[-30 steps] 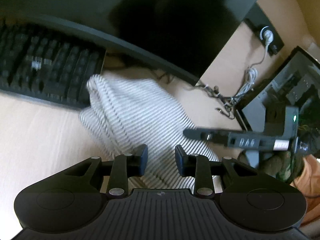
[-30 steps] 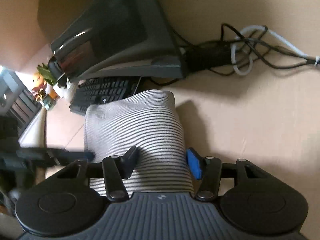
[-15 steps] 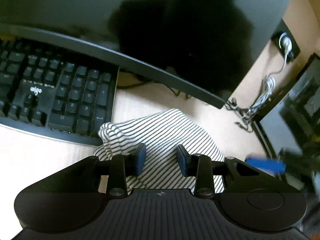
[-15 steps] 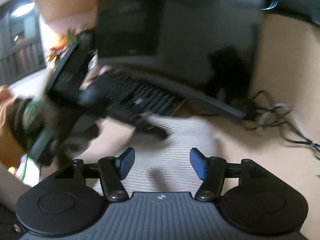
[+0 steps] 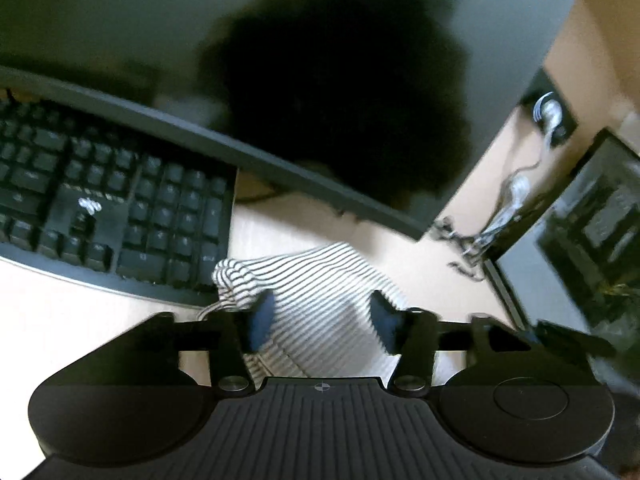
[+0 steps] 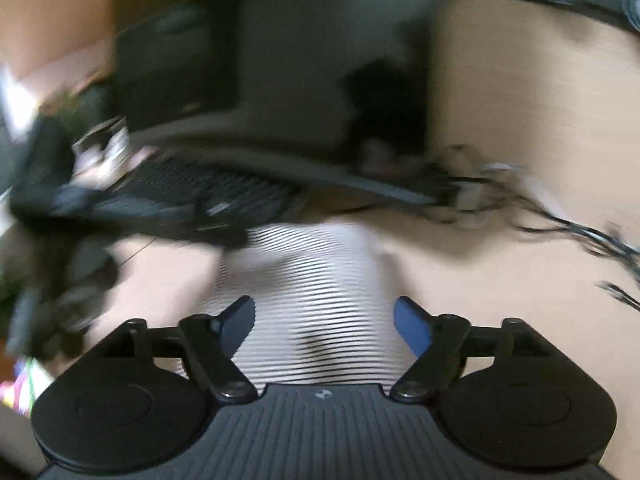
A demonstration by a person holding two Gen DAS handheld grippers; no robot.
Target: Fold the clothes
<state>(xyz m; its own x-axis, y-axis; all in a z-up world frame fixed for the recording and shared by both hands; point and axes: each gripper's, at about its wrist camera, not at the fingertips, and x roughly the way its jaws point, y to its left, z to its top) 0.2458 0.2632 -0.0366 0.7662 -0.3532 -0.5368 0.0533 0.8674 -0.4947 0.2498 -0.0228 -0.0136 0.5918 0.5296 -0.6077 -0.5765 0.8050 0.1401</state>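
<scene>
While I look along my left tongs [image 5: 320, 314], I see the two blue tips standing wide apart, gripping nothing. They hang just over a striped cloth [image 5: 312, 280], white with thin dark lines. I cannot tell if the tips touch it. This cloth lies bunched on a pale wooden desk [image 5: 60, 312]. One rolled corner of it sits right next to the near edge of a black keyboard [image 5: 108, 200]. Past the cloth, a big dark screen [image 5: 280, 60] fills the top of the view, and its lower edge runs slanting across. To the right of the screen, white and dark cables [image 5: 508, 208] lie in a tangle on the desk. A black box [image 5: 580, 232] stands at the far right.

My right tongs [image 6: 325, 322] are spread wide too, and nothing is between the tips. They point down at the same striped cloth [image 6: 312, 280], which lies flat under them. Everything in this view is smeared, so small things are hard to make out. The left tongs [image 6: 132, 216] show as a dark blur at the left, over the far left corner of the cloth. The keyboard [image 6: 224, 188] and the screen [image 6: 260, 64] sit behind the cloth. More cables [image 6: 560, 220] trail across the desk [image 6: 520, 300] on the right.
</scene>
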